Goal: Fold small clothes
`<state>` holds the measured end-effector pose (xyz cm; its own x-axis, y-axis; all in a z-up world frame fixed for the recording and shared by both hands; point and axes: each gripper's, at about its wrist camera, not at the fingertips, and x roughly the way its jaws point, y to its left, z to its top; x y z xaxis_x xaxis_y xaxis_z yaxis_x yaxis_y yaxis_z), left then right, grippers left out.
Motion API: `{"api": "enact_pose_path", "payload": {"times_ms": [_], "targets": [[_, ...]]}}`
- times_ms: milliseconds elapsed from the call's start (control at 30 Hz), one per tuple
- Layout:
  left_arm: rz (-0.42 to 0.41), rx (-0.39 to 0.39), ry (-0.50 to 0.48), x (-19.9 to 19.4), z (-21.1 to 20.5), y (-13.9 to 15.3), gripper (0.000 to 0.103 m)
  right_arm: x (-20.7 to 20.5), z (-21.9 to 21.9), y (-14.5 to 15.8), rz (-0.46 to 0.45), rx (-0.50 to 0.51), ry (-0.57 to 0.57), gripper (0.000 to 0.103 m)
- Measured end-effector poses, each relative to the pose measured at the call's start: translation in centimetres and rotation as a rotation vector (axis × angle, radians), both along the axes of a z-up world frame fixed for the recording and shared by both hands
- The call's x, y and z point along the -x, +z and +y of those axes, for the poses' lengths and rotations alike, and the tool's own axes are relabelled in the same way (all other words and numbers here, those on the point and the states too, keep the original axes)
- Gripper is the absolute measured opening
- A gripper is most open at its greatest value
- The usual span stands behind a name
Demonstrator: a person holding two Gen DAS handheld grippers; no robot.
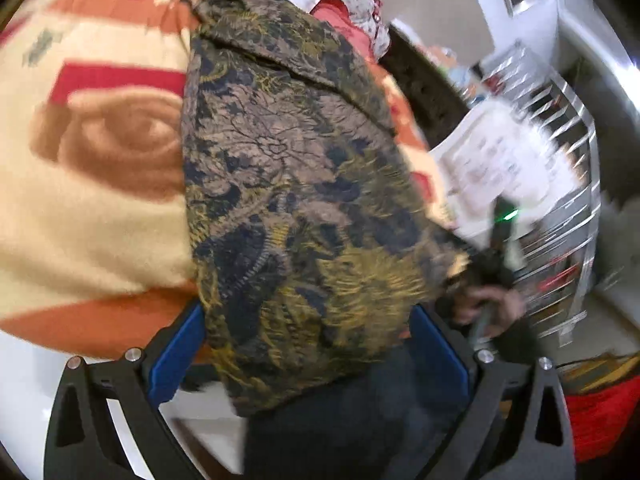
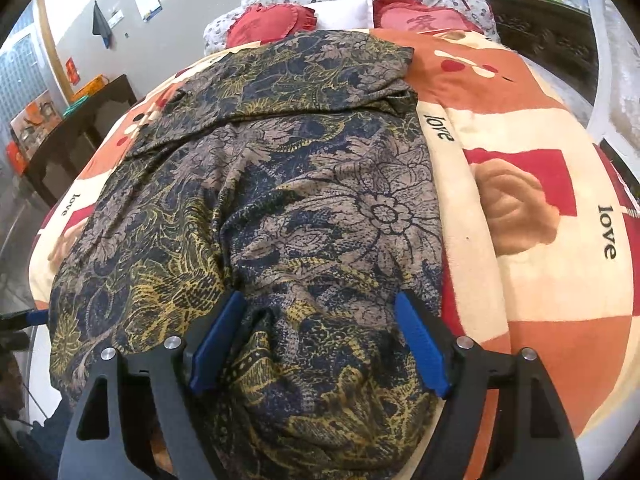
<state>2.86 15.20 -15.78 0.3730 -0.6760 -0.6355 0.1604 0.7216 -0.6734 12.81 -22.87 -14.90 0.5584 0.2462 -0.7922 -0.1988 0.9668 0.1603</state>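
Two blue pads of the left gripper (image 1: 308, 344) are showing at the bottom of the left wrist view, and the jaws are standing wide apart. A patterned garment (image 1: 288, 184), dark blue with brown and yellow flowers, is hanging or lying between them; its lower edge is passing across the gap, but I cannot tell if a pad is touching it. The picture is blurred. Behind the garment, a blanket (image 1: 92, 208) in cream, orange and red is covering the bed. On the right side a hand (image 1: 486, 304) is holding a dark object close to the garment's edge.

In the right wrist view, the right gripper (image 2: 320, 340) is also standing with its jaws open, one pad on each side of a bunched part of the same garment (image 2: 280, 184). The cloth is lying between the pads, not pinched. The garment is spreading over the blanket (image 2: 520, 184), with one part folded over at the far end. Red pillows (image 2: 268, 24) are lying at the head of the bed. A dark desk (image 2: 80, 120) is standing near the wall at the left.
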Motion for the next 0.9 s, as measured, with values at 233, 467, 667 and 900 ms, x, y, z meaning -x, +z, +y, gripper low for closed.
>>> {"api": "enact_pose_path", "payload": {"times_ms": [233,467,667,900], "targets": [[0.007,0.038,-0.009,-0.6,0.3,0.4,0.060,0.0,0.0,0.0,0.002,0.004,-0.001,0.080],[0.008,-0.045,0.031,-1.0,0.5,-1.0,0.046,-0.1,-0.2,0.3,0.013,-0.003,-0.001,0.080],[-0.002,-0.067,0.046,-0.6,0.4,-1.0,0.042,1.5,-4.1,3.8,-0.016,-0.069,-0.100,0.071],[-0.017,-0.119,0.090,-0.1,0.9,-0.1,0.005,5.7,-10.8,5.8,-0.039,-0.091,-0.160,0.071]]}}
